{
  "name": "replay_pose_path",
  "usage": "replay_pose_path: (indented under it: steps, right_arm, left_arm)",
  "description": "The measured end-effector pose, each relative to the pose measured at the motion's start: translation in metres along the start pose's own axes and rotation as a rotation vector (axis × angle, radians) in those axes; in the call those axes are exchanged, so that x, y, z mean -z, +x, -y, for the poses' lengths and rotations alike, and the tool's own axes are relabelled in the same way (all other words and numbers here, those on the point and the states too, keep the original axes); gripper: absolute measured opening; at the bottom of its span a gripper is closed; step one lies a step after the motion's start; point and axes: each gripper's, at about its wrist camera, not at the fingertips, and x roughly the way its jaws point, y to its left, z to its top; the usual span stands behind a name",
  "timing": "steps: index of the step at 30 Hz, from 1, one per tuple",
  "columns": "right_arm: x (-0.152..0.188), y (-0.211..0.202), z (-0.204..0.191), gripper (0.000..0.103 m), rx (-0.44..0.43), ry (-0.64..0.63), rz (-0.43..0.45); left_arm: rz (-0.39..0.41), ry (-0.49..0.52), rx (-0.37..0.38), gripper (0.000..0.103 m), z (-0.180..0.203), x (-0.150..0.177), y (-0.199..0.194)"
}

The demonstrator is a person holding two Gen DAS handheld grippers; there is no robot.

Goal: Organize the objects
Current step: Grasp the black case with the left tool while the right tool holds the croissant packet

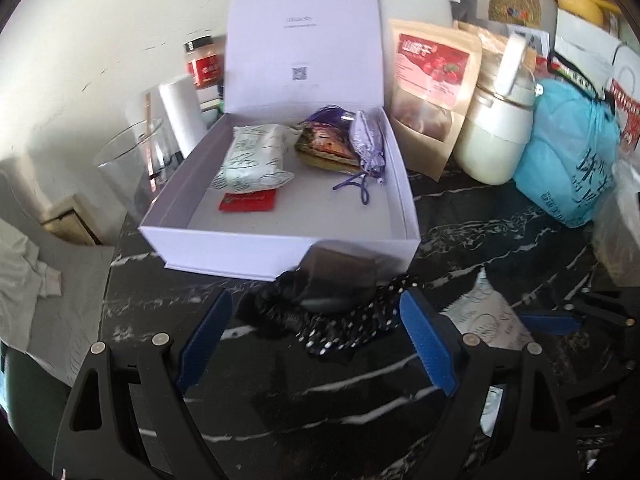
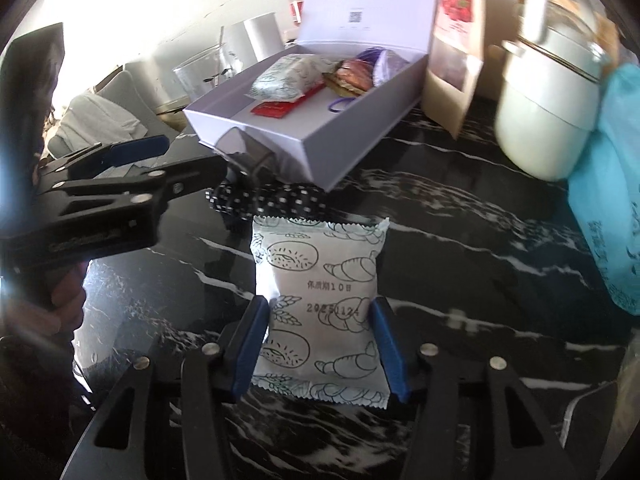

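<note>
At lower centre of the right wrist view: one white bread packet [image 2: 320, 312], flat on the black marble table [image 2: 480, 240], between my right gripper [image 2: 320, 344] pads, which touch its side edges. Light, soft, crinkly; hold by the sides, gently. My left gripper [image 1: 316, 344] hangs spread above a black dotted pouch [image 1: 344, 328], angled down toward the open lilac box [image 1: 280, 248].
</note>
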Motion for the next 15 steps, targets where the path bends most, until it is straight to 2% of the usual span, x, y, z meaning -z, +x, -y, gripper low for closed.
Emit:
replay_pose_path:
  steps: [5,7,10,14,15]
  right_arm:
    - [0.004,-0.006,0.014,0.054,0.005,0.023,0.007]
    - [0.005,-0.007,0.017,0.054,0.000,0.026,0.009]
    - [0.005,-0.007,0.019,0.054,-0.003,0.022,0.013]
    - [0.005,-0.006,0.020,0.055,-0.007,0.022,0.012]
    - [0.004,-0.005,0.021,0.056,-0.011,0.026,0.010]
  left_arm:
    - [-0.030,0.042,0.002,0.084,0.015,-0.006,0.022]
    - [-0.038,0.049,-0.010,0.079,0.015,-0.007,0.030]
    - [-0.055,0.040,-0.013,0.069,0.009,-0.009,0.043]
    - [-0.095,0.029,0.008,0.043,0.002,-0.009,0.059]
    - [-0.102,0.027,0.015,0.043,0.001,-0.008,0.060]
